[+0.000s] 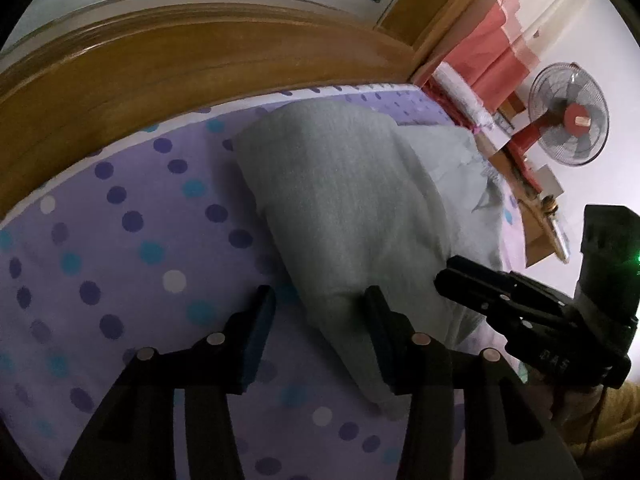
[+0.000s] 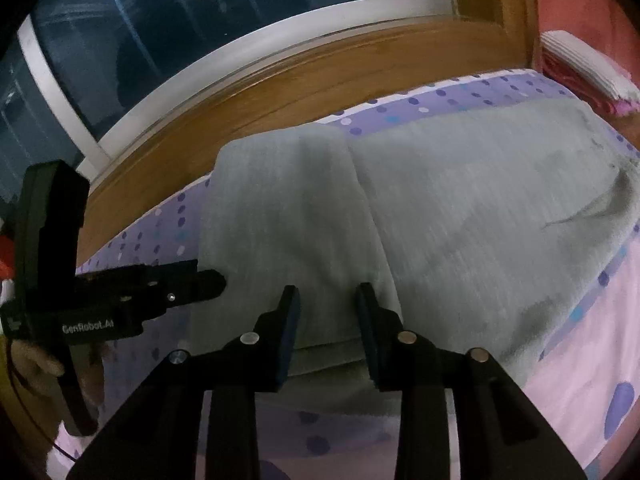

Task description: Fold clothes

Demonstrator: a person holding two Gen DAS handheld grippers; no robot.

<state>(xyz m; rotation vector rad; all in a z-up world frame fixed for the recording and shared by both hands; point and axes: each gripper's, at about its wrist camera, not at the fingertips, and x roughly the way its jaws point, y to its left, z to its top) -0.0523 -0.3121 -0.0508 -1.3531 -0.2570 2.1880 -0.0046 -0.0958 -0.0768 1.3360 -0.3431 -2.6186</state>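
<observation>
A pale grey-green garment lies on the purple polka-dot bedsheet, with one part folded over along its left side. My left gripper is open and empty, its jaws straddling the garment's near left edge just above the sheet. My right gripper is open and empty, hovering over the folded strip's near end. The right gripper also shows in the left wrist view, at the garment's right. The left gripper shows in the right wrist view, at the garment's left edge.
A wooden bed frame runs along the far side, with a window behind it. A red-and-grey fan, orange curtain and cluttered shelf stand at the right. Folded red and white cloth lies by the bed's far right corner.
</observation>
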